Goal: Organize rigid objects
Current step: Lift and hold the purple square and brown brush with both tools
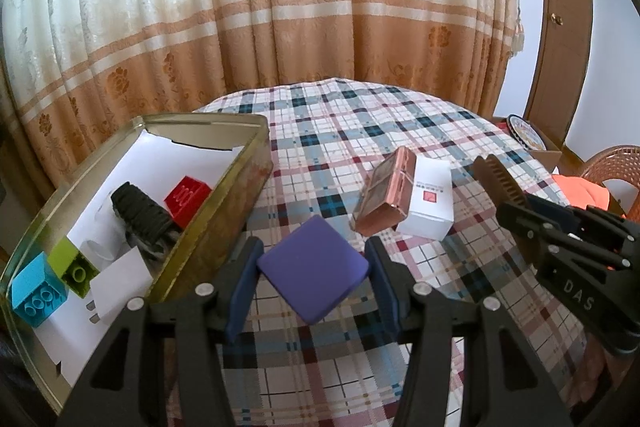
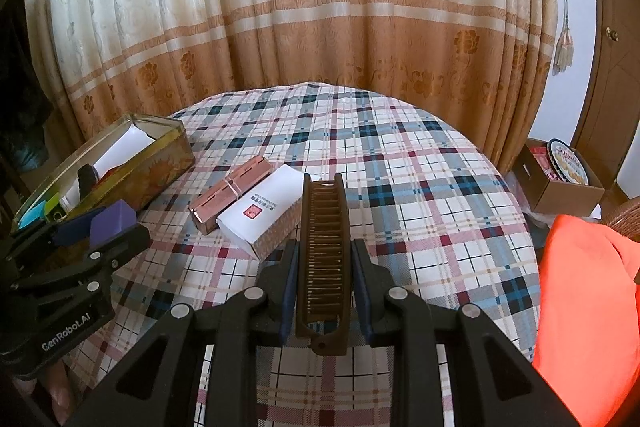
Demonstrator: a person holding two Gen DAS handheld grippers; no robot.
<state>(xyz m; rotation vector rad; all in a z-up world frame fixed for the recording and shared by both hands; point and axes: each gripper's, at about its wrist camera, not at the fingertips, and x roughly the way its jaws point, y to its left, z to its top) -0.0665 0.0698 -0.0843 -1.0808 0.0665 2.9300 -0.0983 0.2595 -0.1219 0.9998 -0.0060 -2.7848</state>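
left claw (image 1: 312, 267) gripping flat purple square tile (image 1: 313, 269) | right claw (image 2: 324, 263) clamping brown plastic comb (image 2: 323, 259) | lift clear over gold tin box (image 1: 224, 187) rim, then drop

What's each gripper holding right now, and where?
Left gripper pinches the flat purple square block at opposite corners; right gripper clamps the brown folding comb across its long sides.

left claw (image 1: 312, 267) and right claw (image 2: 325, 259) both clamped on loads, side by side, aloft
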